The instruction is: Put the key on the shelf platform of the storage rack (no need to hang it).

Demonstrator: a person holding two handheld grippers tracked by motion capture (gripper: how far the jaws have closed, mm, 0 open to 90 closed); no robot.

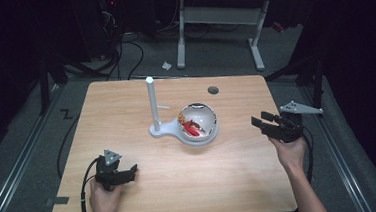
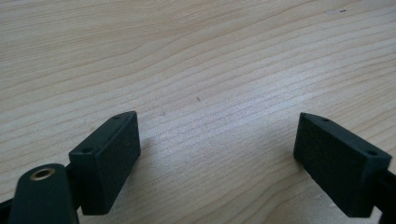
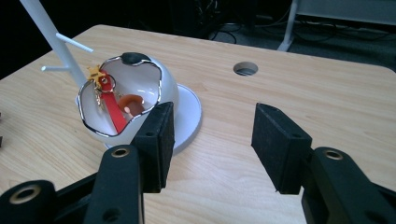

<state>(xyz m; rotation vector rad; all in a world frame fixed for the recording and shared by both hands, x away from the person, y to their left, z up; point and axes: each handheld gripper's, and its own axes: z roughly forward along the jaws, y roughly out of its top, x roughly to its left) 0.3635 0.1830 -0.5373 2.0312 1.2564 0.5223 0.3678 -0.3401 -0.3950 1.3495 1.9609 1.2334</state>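
Your white bowl (image 1: 199, 124) tips its wavy silver rim toward your right gripper (image 1: 262, 121); both grippers, left (image 1: 128, 172) included, gape empty.

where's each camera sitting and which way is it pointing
High view: above the person's side, looking forward and down on the table; forearms, left gripper, right gripper.
Left gripper view: rides the left gripper, facing bare tabletop.
Right gripper view: rides the right gripper, facing the bowl.
Shared: bowl and white stand.
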